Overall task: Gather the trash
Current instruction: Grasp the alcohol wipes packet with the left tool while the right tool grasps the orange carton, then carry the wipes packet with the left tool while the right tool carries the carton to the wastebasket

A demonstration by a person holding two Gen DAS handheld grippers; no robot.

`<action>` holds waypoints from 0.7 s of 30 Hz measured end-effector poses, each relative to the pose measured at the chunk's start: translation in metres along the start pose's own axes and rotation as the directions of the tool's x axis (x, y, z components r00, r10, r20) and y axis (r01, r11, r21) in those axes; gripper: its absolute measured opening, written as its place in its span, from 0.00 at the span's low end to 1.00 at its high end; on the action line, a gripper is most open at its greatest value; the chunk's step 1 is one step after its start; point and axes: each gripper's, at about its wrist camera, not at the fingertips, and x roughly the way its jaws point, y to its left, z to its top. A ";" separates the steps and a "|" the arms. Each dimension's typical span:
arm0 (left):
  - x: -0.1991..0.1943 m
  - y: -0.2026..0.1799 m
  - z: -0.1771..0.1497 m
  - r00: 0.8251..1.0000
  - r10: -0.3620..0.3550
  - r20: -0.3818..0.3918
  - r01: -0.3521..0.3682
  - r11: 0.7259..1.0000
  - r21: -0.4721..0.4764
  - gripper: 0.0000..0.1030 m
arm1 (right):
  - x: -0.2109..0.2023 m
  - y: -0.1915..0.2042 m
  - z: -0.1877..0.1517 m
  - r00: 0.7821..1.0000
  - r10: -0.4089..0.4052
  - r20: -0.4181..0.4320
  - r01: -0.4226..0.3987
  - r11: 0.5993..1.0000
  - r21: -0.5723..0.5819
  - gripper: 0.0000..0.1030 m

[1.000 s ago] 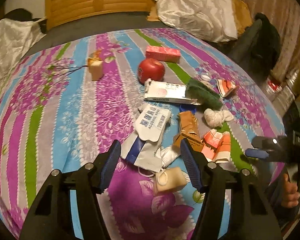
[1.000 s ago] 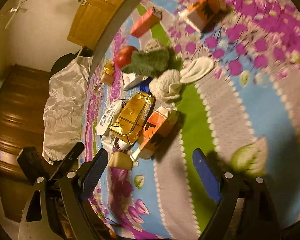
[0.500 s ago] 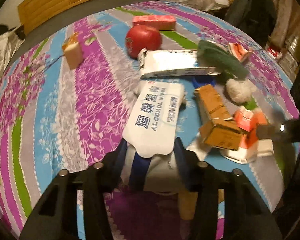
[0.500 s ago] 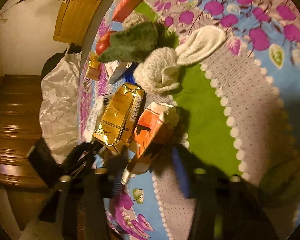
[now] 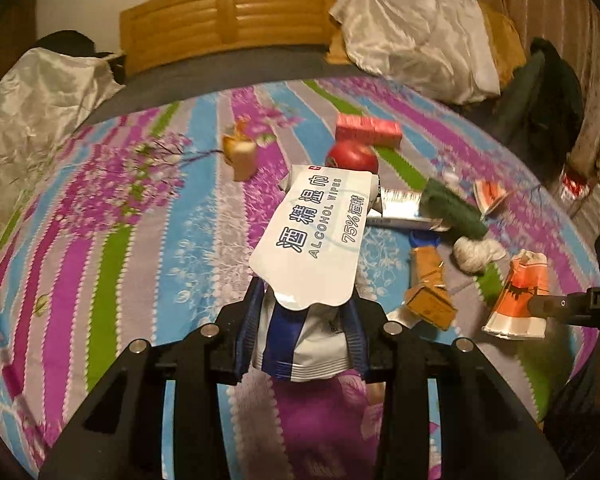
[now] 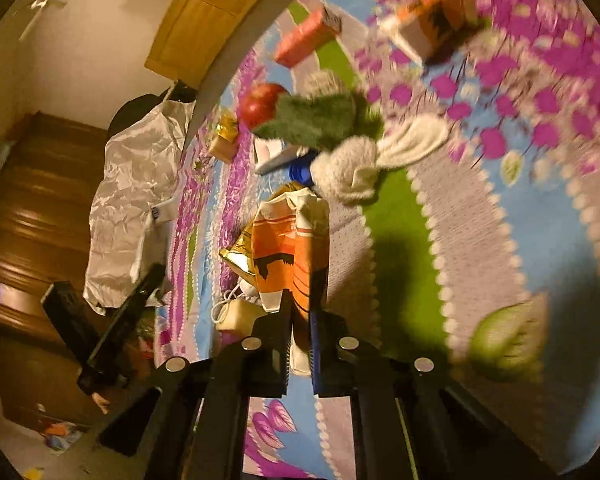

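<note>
A white alcohol-wipes pack [image 5: 319,236] with a blue-and-white packet under it sits between the blue pads of my left gripper [image 5: 303,320]. The jaws are closing on it, and it is raised off the striped floral bedspread [image 5: 120,240]. My right gripper [image 6: 300,308] is shut on a flattened orange-and-white carton [image 6: 288,240], which sticks up past its fingertips. The left wrist view shows the same carton [image 5: 519,296] held above the bed at the right. A gold foil wrapper [image 6: 240,252] lies just behind it.
On the bed lie a red apple [image 5: 353,156], a pink box [image 5: 367,130], a green sock [image 5: 455,208], a rolled white sock [image 5: 475,254], a brown carton [image 5: 429,284] and a small tan block [image 5: 242,156]. Crumpled silver bedding [image 5: 40,112] flanks the wooden headboard [image 5: 228,24].
Both grippers went from open to closed. The left took the wipes pack and lifted it; the right closed on the orange carton and raised it off the bed.
</note>
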 end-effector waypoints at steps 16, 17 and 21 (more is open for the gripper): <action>-0.062 -0.089 0.003 0.981 0.153 0.115 -0.147 0.987 -0.058 0.36 | -0.125 0.075 -0.042 0.902 -0.190 0.388 0.360 0.826 -0.434 0.09; -0.064 -0.094 0.004 0.980 0.158 0.120 -0.152 0.987 -0.058 0.36 | -0.129 0.079 -0.045 0.894 -0.194 0.404 0.376 0.814 -0.442 0.09; -0.070 -0.112 0.007 0.975 0.178 0.137 -0.171 0.983 -0.061 0.36 | -0.148 0.087 -0.056 0.861 -0.216 0.460 0.439 0.771 -0.461 0.09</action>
